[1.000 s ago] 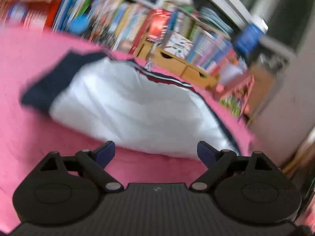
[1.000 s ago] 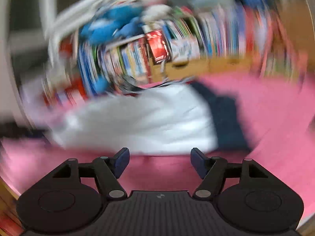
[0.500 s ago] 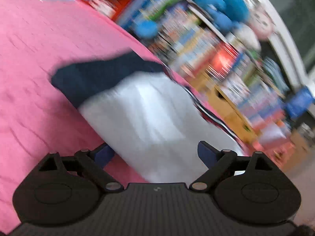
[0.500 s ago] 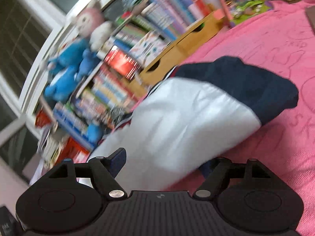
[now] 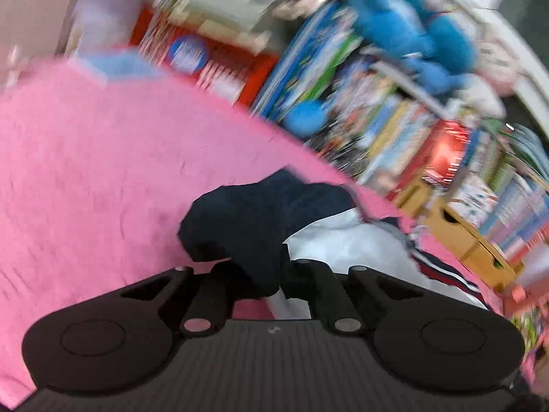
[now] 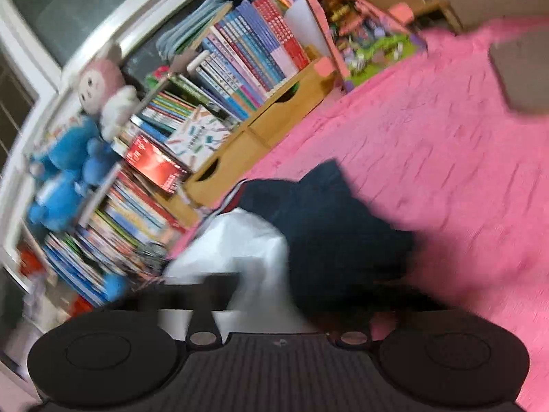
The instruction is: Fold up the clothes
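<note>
A white garment with navy sleeves [image 5: 346,240] lies on a pink blanket [image 5: 85,171]. My left gripper [image 5: 260,271] is shut on its navy sleeve [image 5: 254,219] at one end, the cloth bunched between the fingers. In the right wrist view the same garment [image 6: 247,250] reaches into my right gripper [image 6: 288,295], which is closed on the white and navy cloth [image 6: 336,226]; its fingertips are hidden by fabric and motion blur.
A shelf of books [image 6: 240,65] with wooden drawers [image 6: 274,116] stands along the blanket's far edge, with blue and pink plush toys [image 6: 72,147] on it. A grey flat object [image 6: 518,68] lies on the blanket at the far right.
Both grippers moved in from in front of the garment to its two sleeve ends and closed on the cloth. The garment ends are now bunched and lifted.
</note>
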Demonstrator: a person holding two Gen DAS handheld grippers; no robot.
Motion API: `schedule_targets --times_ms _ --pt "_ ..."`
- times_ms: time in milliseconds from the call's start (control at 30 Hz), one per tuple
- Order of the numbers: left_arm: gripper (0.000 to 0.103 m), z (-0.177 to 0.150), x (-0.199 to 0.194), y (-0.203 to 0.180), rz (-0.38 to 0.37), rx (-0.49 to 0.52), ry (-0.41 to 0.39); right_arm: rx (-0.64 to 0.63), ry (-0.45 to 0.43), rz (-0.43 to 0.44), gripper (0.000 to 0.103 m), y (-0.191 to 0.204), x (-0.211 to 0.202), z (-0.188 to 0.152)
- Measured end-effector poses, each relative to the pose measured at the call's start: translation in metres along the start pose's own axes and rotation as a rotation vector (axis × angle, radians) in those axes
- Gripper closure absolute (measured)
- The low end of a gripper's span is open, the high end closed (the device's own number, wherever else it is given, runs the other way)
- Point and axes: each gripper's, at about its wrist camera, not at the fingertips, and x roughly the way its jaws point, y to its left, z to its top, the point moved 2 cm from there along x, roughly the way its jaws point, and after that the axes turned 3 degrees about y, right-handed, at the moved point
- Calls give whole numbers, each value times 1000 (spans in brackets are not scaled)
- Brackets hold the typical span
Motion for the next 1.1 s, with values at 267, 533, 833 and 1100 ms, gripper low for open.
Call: schedule_targets --times_ms 267,533,833,1100 --pt "89 -34 -65 17 6 209 42 -133 90 -15 88 -26 -51 -16" --pt "6 -52 -96 48 180 431 3 -346 96 -107 25 -43 -82 -15" --pt "7 -8 -94 -10 24 658 -186 -782 -161 -165 20 44 -90 -7" --pt "59 -34 35 -81 44 919 38 -987 117 49 58 157 40 -66"
